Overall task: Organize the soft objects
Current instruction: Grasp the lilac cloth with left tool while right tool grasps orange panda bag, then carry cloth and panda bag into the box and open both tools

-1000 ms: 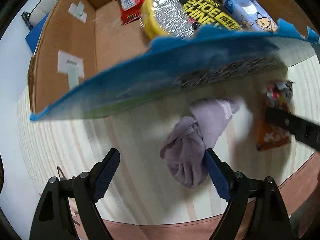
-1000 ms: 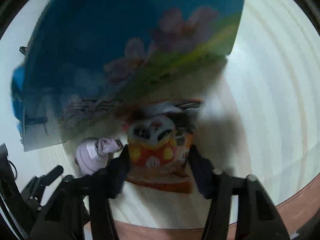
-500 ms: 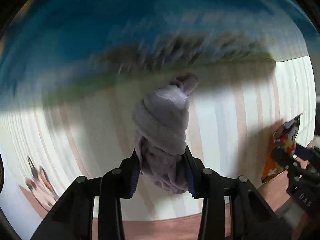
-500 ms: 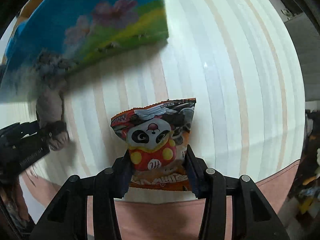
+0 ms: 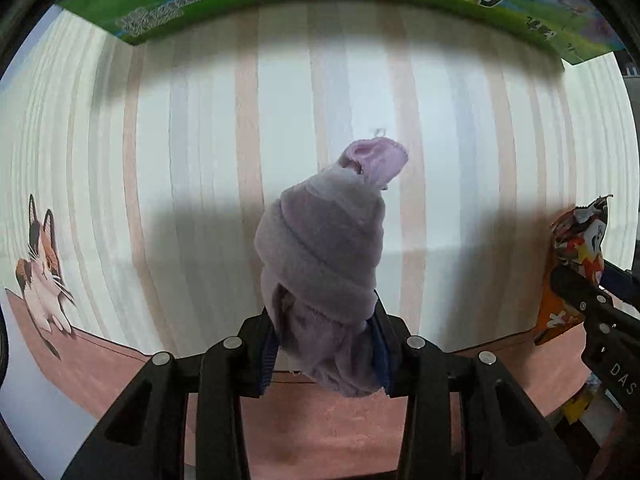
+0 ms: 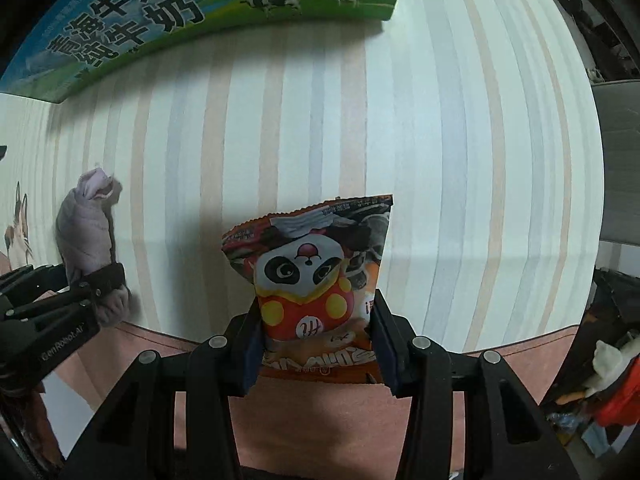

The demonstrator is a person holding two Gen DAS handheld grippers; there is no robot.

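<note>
Now the left tongs (image 5: 326, 354), spread a second ago, pinch the rolled lilac sock bundle (image 5: 324, 256); the right tongs (image 6: 316, 344) keep gripping the orange panda-print snack pouch (image 6: 312, 276) — both ready for sorting.

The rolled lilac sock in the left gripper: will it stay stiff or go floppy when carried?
The sock is probably soft: its lower part bulges between the left gripper fingers. Being rolled tight, it likely holds its shape. The loose cuff at its tip may flop.

We seem to be in a home. A pastel-striped cloth with a cartoon cat print (image 5: 42, 268) covers the worktop (image 6: 440, 160). A printed cardboard milk carton (image 6: 168, 12) stands on it.
</note>
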